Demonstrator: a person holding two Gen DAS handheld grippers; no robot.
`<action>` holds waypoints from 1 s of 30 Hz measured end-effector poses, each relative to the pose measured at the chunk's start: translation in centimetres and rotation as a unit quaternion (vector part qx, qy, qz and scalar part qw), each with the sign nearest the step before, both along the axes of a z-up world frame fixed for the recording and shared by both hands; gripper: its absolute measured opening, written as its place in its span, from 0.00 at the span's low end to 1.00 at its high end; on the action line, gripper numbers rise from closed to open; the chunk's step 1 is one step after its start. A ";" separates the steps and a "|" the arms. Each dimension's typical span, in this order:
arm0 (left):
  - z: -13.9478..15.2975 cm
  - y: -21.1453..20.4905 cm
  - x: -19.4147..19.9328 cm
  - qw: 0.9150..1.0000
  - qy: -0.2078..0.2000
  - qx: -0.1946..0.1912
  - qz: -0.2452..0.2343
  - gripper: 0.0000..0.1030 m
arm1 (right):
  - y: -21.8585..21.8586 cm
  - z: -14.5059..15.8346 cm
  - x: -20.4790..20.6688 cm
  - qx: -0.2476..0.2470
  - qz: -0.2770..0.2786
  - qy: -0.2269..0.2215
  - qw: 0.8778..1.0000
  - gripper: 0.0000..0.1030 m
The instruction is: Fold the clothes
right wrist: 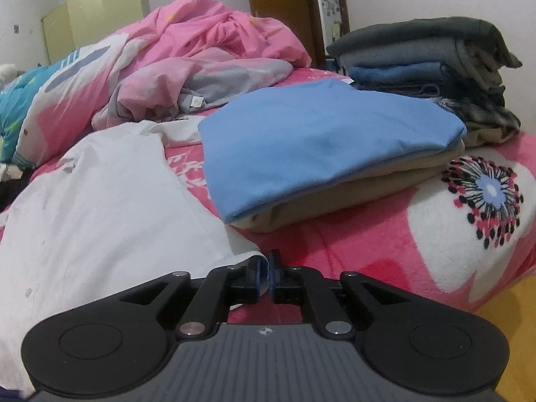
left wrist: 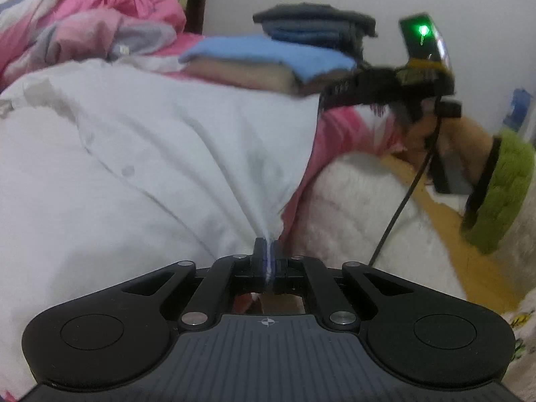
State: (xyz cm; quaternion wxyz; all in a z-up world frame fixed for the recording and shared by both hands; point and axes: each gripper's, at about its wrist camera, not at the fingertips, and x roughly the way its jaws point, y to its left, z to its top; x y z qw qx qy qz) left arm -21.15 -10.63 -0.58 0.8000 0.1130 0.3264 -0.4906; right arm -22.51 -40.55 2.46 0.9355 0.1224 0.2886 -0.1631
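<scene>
The left gripper [left wrist: 267, 261] pinches a corner of the white shirt [left wrist: 140, 154], which spreads ahead of its fingers. The right gripper [right wrist: 267, 276] stands slightly apart, the shirt's edge at its left finger, unpinched.

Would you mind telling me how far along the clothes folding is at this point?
Done: a folded blue garment on a tan one, and a dark folded stack behind. In hand: the white shirt, its corner pinched by the left gripper; the right gripper is slightly parted at its edge. Left: the pink heap.
</scene>
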 end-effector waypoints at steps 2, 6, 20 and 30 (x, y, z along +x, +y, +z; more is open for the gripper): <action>0.3 0.7 0.0 1.000 0.010 -0.009 0.001 0.23 | 0.3 0.3 -0.5 -0.031 -0.005 0.009 0.999 0.56; 2.0 2.8 0.7 0.998 0.030 -0.046 0.011 0.31 | 0.1 0.1 -1.9 -0.067 -0.009 0.034 0.997 0.70; 8.1 9.6 15.3 0.979 -0.017 -0.093 0.183 0.38 | 6.4 12.6 2.5 -0.011 0.129 -0.089 0.988 0.46; 3.6 10.0 28.1 0.952 -0.054 -0.070 0.294 0.38 | 20.8 11.5 31.4 -0.040 0.329 -0.020 0.943 0.43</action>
